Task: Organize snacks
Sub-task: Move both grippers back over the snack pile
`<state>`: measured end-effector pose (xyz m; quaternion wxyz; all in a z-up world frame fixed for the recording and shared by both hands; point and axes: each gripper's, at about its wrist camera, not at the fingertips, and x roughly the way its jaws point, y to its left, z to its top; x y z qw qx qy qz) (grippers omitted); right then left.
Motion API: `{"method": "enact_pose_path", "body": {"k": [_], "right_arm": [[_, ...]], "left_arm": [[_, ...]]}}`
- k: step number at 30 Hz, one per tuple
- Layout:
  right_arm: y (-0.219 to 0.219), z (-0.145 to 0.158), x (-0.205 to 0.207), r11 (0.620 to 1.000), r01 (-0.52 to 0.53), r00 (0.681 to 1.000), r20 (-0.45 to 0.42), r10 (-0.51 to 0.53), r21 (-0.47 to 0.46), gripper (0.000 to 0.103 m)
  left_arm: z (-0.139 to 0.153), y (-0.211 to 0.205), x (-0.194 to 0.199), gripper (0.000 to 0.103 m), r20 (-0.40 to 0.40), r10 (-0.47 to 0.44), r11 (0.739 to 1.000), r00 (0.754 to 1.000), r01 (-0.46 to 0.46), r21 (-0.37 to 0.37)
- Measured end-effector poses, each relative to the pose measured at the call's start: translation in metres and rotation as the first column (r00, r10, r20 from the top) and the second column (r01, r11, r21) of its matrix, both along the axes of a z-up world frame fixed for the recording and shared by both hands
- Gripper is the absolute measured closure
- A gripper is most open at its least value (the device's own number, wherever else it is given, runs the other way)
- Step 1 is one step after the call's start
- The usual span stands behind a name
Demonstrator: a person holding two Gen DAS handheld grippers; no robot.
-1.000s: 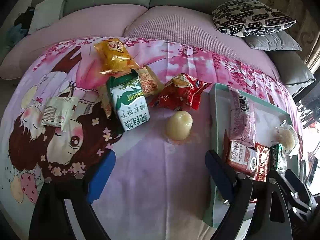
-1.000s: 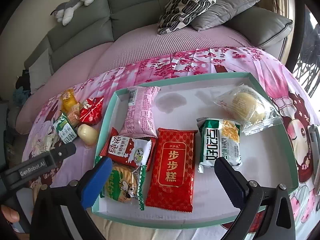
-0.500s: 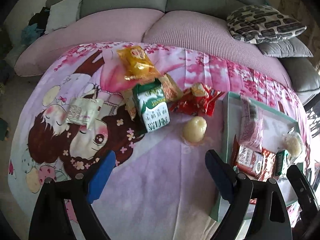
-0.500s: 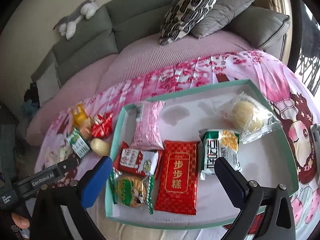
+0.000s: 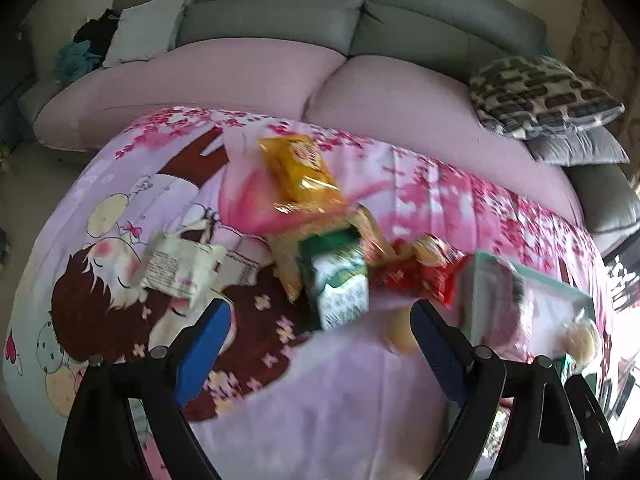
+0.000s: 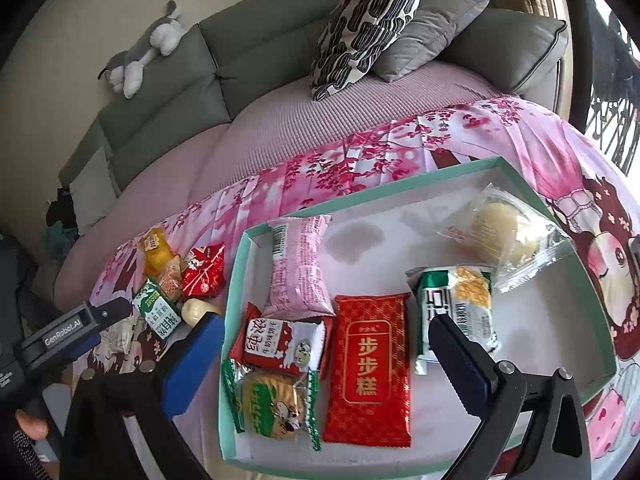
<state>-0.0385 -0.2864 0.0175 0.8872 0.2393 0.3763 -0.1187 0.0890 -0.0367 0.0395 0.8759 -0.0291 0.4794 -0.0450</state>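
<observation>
Motion blur smears the green carton (image 5: 340, 280) and red packet (image 5: 420, 276) print beyond reading.

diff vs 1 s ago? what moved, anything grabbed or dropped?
The left gripper has pulled back and up from the snack pile: more sofa shows, and the green-and-white biscuit pack sits nearer mid-frame. Its jaws stay wide open and empty. The right gripper still hovers open over the tray, with its view slightly tilted. Nothing was grabbed or dropped. The pile and the six snacks in the tray lie as before.
</observation>
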Motion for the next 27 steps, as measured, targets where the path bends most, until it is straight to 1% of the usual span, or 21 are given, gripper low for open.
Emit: {"method": "enact_pose_path", "body": {"k": [5, 9, 14, 16, 18, 20, 22, 27], "right_arm": [[0.013, 0.002, 0.011, 0.998, -0.026, 1.000, -0.004, 0.026, -0.055, 0.000], [0.027, 0.006, 0.018, 0.994, -0.050, 0.999, 0.015, 0.051, -0.097, 0.000], [0.045, 0.012, 0.030, 0.990, -0.086, 0.995, 0.040, 0.091, -0.109, 0.000], [0.052, 0.015, 0.035, 0.989, -0.095, 0.993, 0.054, 0.101, -0.110, 0.000], [0.058, 0.016, 0.041, 0.989, -0.097, 0.993, 0.061, 0.104, -0.109, 0.000], [0.063, 0.015, 0.050, 0.989, -0.110, 0.992, 0.048, 0.115, -0.096, 0.000], [0.068, 0.012, 0.058, 0.988, -0.131, 0.990, 0.043, 0.135, -0.086, 0.000], [0.089, 0.015, 0.079, 0.976, -0.174, 0.983, 0.044, 0.181, -0.131, 0.000]], "left_arm": [[0.001, 0.028, 0.019, 0.012, 0.017, 0.063, 0.997, 0.998, -0.062, -0.050], [0.000, 0.055, 0.030, 0.012, 0.030, 0.104, 0.991, 0.994, -0.101, -0.089], [-0.009, 0.084, 0.040, 0.012, 0.003, 0.134, 0.985, 0.991, -0.133, -0.109], [-0.014, 0.094, 0.045, 0.012, -0.020, 0.137, 0.983, 0.990, -0.139, -0.124], [-0.017, 0.097, 0.047, 0.012, -0.034, 0.129, 0.980, 0.991, -0.133, -0.146], [-0.020, 0.098, 0.049, 0.012, -0.037, 0.113, 0.980, 0.993, -0.118, -0.161], [-0.021, 0.096, 0.049, 0.012, -0.026, 0.113, 0.981, 0.993, -0.116, -0.156], [-0.020, 0.088, 0.052, 0.012, -0.007, 0.092, 0.979, 0.996, -0.092, -0.180]]}}
